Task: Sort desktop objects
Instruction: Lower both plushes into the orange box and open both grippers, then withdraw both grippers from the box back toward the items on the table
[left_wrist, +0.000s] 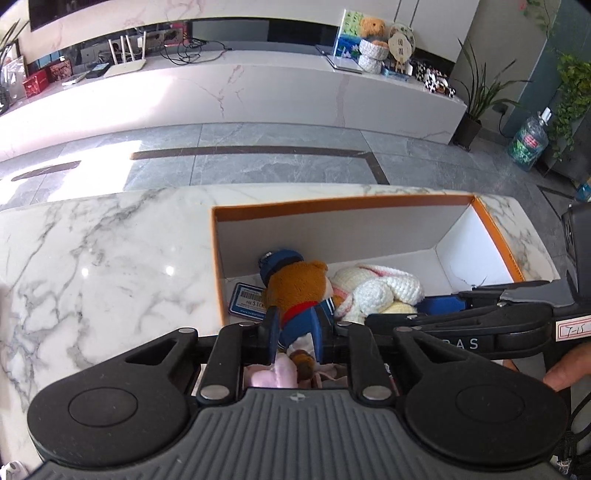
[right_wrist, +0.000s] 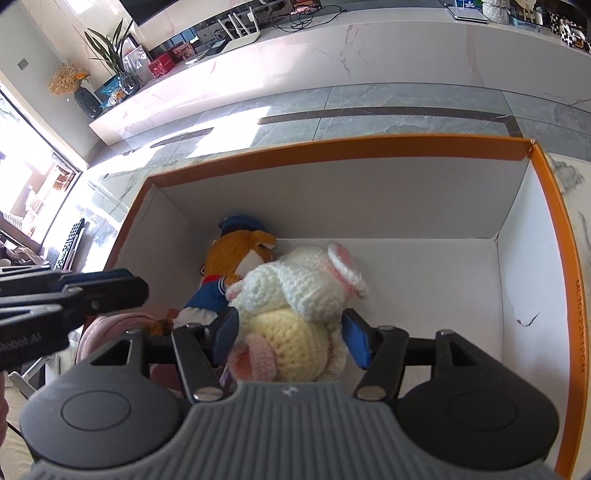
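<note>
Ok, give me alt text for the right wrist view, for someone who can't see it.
The right gripper, fingers apart, straddles a crocheted cream-and-yellow bunny lying inside an orange-rimmed white box. A brown teddy bear in a blue sailor outfit lies against the bunny's left side, and the left gripper reaches in from the left edge.

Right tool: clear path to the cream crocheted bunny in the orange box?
Probably yes: the right tool is open with its blue pads either side of the cream crocheted bunny, nothing between; brown teddy bear lies aside.
</note>
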